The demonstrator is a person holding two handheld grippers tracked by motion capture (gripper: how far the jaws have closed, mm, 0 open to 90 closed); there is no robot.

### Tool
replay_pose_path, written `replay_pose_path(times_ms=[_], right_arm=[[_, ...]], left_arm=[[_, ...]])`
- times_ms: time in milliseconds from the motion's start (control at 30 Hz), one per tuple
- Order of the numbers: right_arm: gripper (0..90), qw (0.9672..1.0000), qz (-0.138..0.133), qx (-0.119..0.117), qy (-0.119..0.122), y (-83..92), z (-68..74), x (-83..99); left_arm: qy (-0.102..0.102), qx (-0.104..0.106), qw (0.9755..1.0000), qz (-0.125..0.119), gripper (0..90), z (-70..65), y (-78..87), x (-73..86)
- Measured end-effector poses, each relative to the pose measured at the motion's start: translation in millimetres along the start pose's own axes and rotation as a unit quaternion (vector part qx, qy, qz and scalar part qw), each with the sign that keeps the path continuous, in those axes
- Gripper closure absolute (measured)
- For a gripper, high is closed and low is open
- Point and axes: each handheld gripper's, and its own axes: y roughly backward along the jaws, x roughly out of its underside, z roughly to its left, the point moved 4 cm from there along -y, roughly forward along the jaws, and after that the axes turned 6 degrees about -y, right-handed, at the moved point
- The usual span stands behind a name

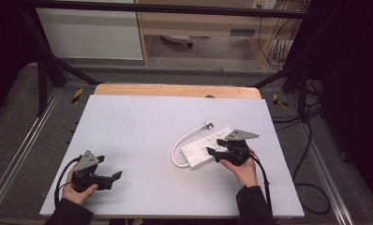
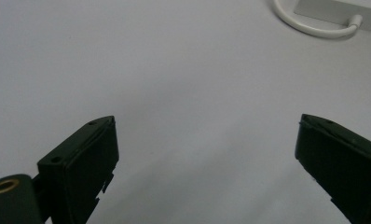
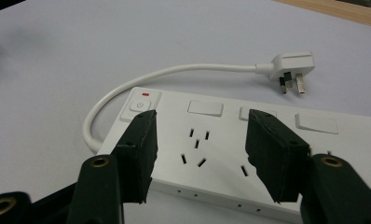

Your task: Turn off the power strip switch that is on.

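A white power strip (image 1: 204, 149) lies on the white table, right of centre, with its short cord (image 1: 181, 143) looping to a three-pin plug (image 1: 208, 124). My right gripper (image 1: 212, 151) hovers over the strip's near end, jaws open. Seen from the right gripper view, the gripper (image 3: 200, 128) straddles a socket of the strip (image 3: 286, 154), near the power button (image 3: 140, 105); the plug (image 3: 291, 67) lies beyond. At the table's near left my left gripper (image 1: 116, 177) rests open with nothing in it. The left gripper view has this gripper (image 2: 207, 130) over bare table, with the cord (image 2: 314, 28) far off.
The white board (image 1: 128, 136) covers a wooden table whose far edge (image 1: 175, 90) is bare. Black frame posts (image 1: 41, 75) stand at both sides. Cables (image 1: 306, 140) hang off the right. Wide bare surface lies between the two grippers.
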Motion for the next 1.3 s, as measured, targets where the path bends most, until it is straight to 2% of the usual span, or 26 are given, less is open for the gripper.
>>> replay_pose_path(times_ms=[400,1300], right_arm=[[55.2,1.0000,0.001,0.001,-0.004,-9.6,0.1,-6.6],[73.3,0.9999,0.001,0.004,-0.017,-34.9,-5.0,-16.0]], left_arm=[[0.000,0.000,1.0000,0.000,5.9,0.2,0.0,0.1],[0.000,-0.001,1.0000,0.000,6.0,0.4,0.0,0.3]])
